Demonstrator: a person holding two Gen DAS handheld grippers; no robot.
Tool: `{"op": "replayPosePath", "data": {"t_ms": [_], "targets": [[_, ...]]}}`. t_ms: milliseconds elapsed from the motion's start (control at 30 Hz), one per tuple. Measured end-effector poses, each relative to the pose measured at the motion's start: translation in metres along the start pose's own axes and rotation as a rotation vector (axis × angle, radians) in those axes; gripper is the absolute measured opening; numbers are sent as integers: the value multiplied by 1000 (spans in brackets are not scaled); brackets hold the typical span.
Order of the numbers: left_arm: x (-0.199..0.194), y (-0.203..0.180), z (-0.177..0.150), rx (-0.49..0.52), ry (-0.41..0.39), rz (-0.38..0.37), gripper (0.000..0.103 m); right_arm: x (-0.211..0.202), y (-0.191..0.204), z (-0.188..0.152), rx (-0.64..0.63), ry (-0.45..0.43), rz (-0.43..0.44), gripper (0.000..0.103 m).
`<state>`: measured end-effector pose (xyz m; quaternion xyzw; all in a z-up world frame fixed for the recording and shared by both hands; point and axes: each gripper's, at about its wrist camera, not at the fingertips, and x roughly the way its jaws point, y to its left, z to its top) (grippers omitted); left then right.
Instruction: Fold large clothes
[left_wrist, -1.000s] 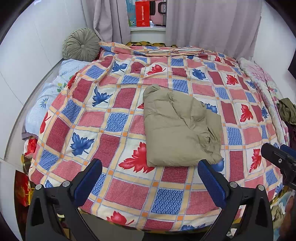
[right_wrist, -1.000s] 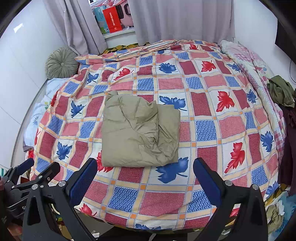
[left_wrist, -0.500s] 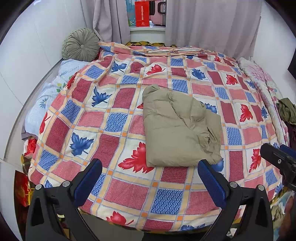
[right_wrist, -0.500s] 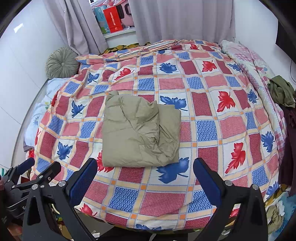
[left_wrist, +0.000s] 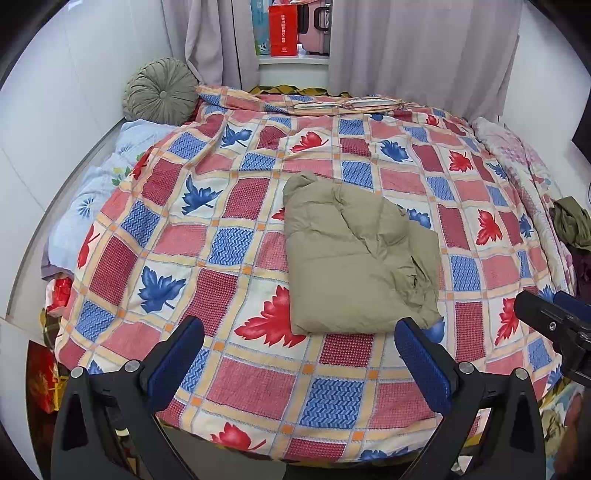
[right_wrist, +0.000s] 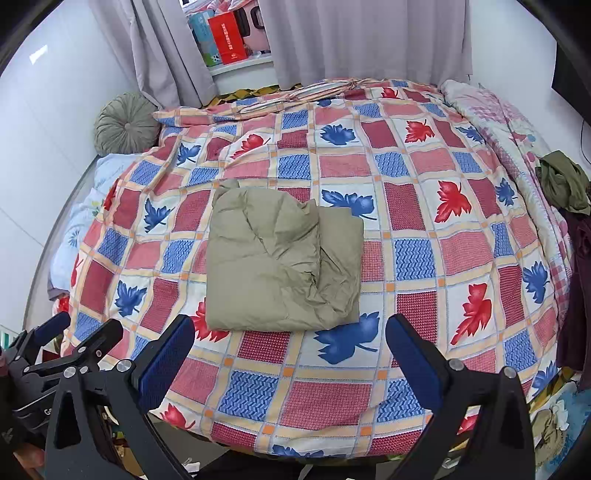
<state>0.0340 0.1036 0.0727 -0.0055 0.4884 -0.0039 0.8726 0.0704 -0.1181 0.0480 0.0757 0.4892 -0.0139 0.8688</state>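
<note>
The coat (left_wrist: 354, 254) is a tan puffy thing, already folded into a thick block. It lies in the middle of the bed (left_wrist: 229, 380), on the red and blue leaf blanket. The left gripper (left_wrist: 299, 354) hangs over the near edge of the bed with its jaws spread wide and nothing in them. From it the coat sits at about 12 o'clock, a bit toward 1. The right gripper (right_wrist: 288, 350) is held beside it, jaws also spread wide and empty. From this one the coat sits at about 12 o'clock too, a bit toward 11. So the coat is in front of both, between them, and neither touches it. Neither looks clearly nearer. The long side of the coat runs away from the jaws, from 6 to 12 o'clock. Its tidy folded edge faces the jaws, and the loose bumpy flap is on its 3 o'clock side. The folding looks nearly done. That right flap may need one more tuck, and the right gripper is on that side.
</note>
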Motion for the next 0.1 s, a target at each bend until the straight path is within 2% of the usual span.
{"op": "replayPosePath", "data": {"t_ms": [100], "targets": [[0,-1,0,0,3,1,103,0,0,0,1,1,0,103]]}}
